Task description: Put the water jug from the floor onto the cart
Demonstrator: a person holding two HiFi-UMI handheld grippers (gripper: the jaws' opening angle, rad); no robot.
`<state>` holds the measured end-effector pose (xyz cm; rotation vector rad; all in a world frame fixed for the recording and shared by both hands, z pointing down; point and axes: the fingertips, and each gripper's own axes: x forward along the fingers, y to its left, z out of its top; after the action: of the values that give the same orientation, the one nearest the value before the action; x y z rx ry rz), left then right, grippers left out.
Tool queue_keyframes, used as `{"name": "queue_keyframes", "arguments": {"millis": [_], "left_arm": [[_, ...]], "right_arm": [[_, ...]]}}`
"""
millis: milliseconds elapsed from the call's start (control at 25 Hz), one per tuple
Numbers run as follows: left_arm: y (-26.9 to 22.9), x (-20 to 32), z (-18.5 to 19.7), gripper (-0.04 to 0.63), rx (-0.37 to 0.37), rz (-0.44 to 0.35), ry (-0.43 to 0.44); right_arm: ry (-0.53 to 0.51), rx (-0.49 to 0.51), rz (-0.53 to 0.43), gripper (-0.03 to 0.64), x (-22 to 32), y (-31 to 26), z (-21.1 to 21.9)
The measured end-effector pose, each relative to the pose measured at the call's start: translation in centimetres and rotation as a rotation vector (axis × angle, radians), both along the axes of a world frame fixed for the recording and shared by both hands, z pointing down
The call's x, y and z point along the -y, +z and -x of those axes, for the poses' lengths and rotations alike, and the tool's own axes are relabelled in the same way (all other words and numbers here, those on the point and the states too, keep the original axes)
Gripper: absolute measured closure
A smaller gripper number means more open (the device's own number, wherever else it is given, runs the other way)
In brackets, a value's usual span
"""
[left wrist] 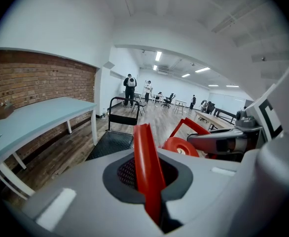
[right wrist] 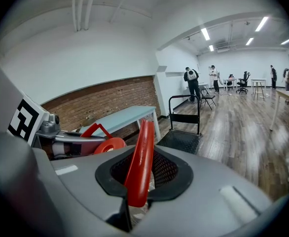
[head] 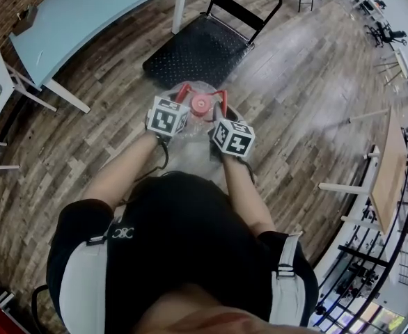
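The water jug (head: 193, 131) is clear plastic with a red cap (head: 201, 104). It stands upright, cap on top, just short of the cart's (head: 190, 54) near edge. The cart is a flat black platform with a studded deck and an upright black push handle (head: 249, 12) at its far end, standing on the wood floor (head: 294, 96).

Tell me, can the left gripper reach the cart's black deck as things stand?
Probably not yet. The left gripper is shut on the red handle of the water jug, and the cart stands farther ahead, with only bare floor between.
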<state>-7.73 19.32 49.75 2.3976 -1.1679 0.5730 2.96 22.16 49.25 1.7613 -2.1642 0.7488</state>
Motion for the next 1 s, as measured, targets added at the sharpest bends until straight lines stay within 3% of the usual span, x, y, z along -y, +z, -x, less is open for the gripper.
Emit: {"name": "queue_keyframes", "arguments": {"millis": [320, 680, 1000], "left_arm": [[-0.1, 2.5, 2.9, 0.594, 0.000, -0.012, 0.034], [1.0, 6.4, 2.7, 0.594, 0.031, -0.019, 0.032], [2.0, 13.6, 0.1, 0.594, 0.065, -0.001, 0.010]], "right_arm": [[0.028, -0.005, -0.002, 0.552, 2.1, 0.1, 3.0], [0.014, 0.016, -0.002, 0.552, 6.3, 1.1, 3.0], [-0.031, 0.029, 0.009, 0.551, 13.8, 2.1, 0.7]]}}
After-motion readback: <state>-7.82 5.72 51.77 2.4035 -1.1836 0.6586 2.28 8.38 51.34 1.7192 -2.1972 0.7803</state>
